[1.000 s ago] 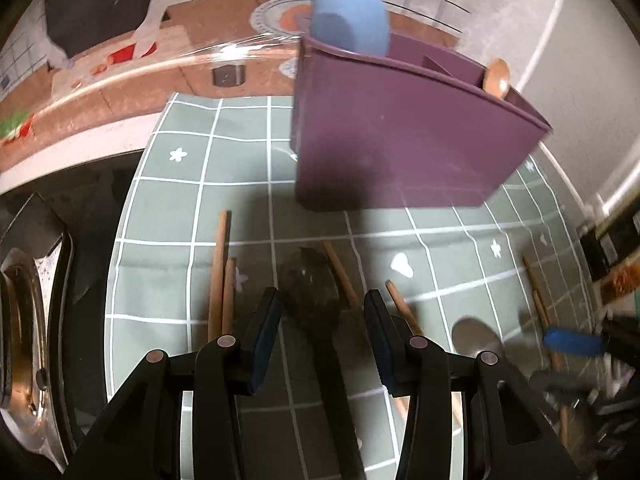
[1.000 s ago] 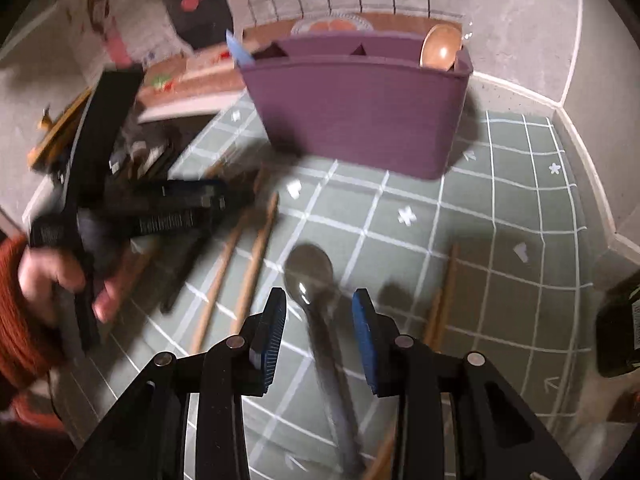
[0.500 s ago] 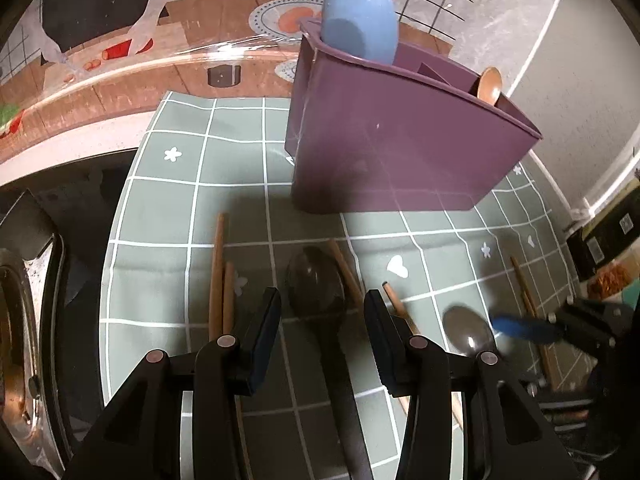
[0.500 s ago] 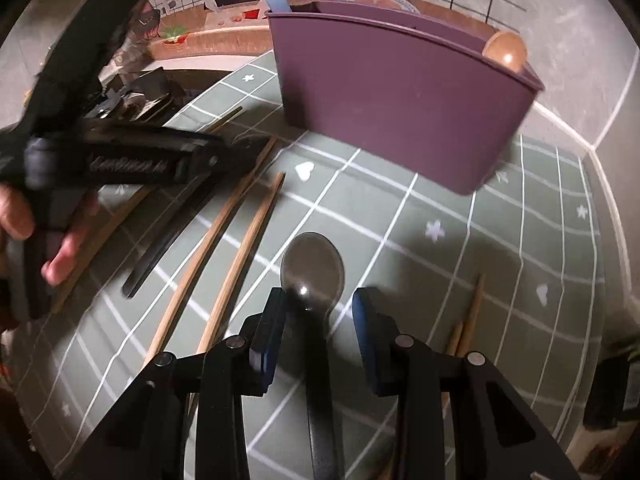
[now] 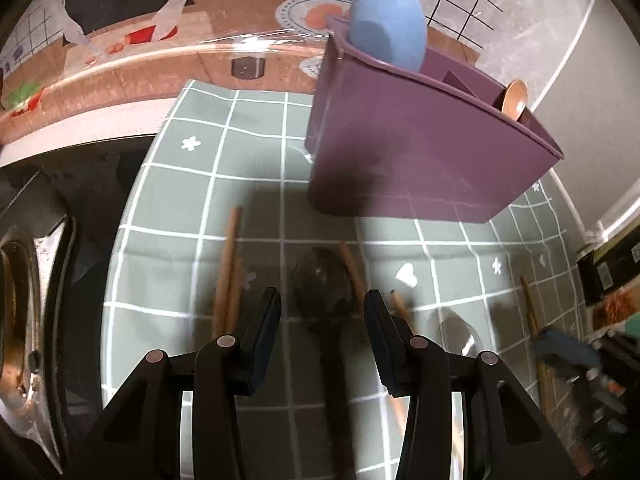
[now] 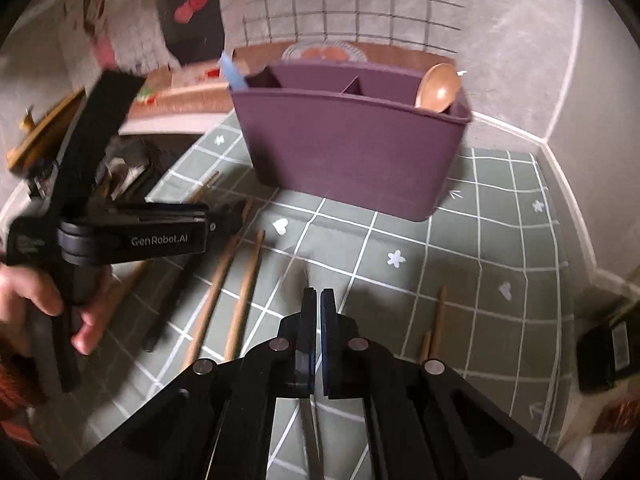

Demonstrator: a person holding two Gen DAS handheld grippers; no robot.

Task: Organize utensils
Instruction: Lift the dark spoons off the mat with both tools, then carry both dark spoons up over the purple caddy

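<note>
- Purple plastic divided utensil caddy is standing upper centre on the green grid mat.
- Left gripper is hovering half-open around the dark spoon, pads apart.
- Right gripper is pinching a thin metal spoon handle, bottom centre.

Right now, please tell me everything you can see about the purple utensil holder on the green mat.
The purple utensil holder is a matte, plastic-looking box with a curved front wall and an open top, split by inner dividers into compartments. It stands upright on the green checked mat, near the wall. A wooden spoon leans out of its right end, bowl up, and a blue utensil rises from its left end. Neither gripper touches it; chopsticks lie on the mat in front.
</note>
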